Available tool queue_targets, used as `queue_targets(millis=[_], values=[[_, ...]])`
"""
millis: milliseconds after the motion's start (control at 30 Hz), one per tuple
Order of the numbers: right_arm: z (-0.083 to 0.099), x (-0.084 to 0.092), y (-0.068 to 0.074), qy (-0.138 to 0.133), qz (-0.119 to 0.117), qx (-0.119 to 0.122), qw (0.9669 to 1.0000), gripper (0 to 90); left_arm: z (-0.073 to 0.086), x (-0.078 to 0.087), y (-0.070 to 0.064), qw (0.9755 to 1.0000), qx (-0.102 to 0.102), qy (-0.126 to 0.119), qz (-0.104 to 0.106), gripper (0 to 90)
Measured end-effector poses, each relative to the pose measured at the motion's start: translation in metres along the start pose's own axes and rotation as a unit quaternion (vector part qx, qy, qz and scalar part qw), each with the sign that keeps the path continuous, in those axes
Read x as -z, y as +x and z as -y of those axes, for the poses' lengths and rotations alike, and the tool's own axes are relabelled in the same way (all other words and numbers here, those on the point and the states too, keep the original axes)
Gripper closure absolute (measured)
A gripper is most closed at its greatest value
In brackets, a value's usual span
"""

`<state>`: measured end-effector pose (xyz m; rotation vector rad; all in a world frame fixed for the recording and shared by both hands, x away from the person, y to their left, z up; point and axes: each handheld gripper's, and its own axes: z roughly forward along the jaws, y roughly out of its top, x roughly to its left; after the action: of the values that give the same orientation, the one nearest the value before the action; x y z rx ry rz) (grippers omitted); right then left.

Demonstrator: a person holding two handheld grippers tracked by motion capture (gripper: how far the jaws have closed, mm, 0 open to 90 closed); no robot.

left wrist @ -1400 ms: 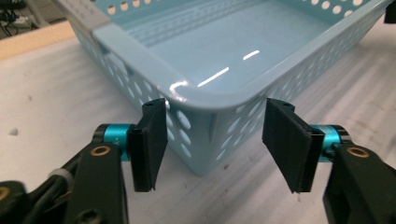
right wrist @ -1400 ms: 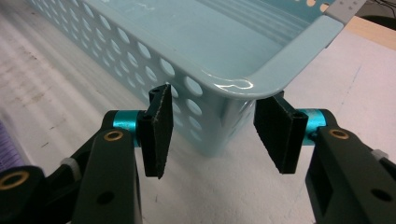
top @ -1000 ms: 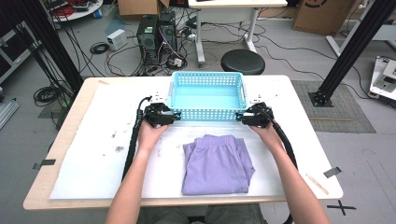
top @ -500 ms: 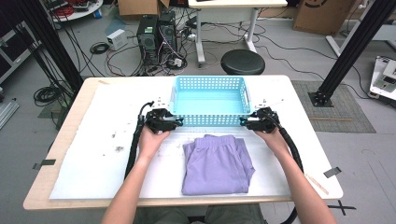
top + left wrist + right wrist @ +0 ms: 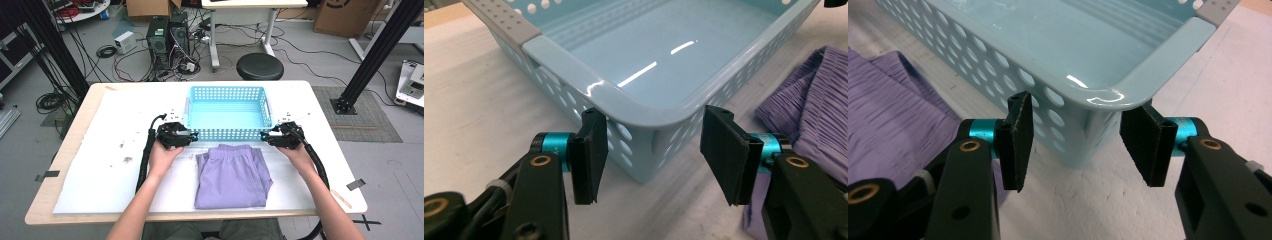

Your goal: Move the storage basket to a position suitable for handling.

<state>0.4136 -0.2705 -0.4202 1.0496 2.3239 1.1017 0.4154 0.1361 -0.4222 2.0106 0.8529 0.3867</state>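
Up close, each tool stands open astride a near corner of the blue basket [image 5: 227, 112]: left tool [image 5: 651, 150], right tool [image 5: 1075, 145], pads not touching. Folded purple shorts [image 5: 232, 175] lie nearer on the desk [image 5: 100, 165], partly cut off in the gripper views.

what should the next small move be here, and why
Probably close both grippers on the basket's near corners. The left gripper and right gripper each straddle a corner of the blue basket with pads apart from the plastic, so neither grips it yet. The folded purple shorts lie just in front.
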Motion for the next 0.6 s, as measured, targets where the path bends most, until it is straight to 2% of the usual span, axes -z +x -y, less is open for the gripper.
queue_targets(millis=[233,600], values=[[0.007,0.007,0.003,-0.001,-0.001,0.000,1.0000,48.5,0.002,0.002,-0.010,1.0000,-0.003,0.002,-0.001,44.9],[0.014,0.013,0.008,-0.004,-0.001,-0.002,1.0000,48.5,0.006,0.005,-0.017,1.0000,-0.004,-0.004,-0.002,44.8]])
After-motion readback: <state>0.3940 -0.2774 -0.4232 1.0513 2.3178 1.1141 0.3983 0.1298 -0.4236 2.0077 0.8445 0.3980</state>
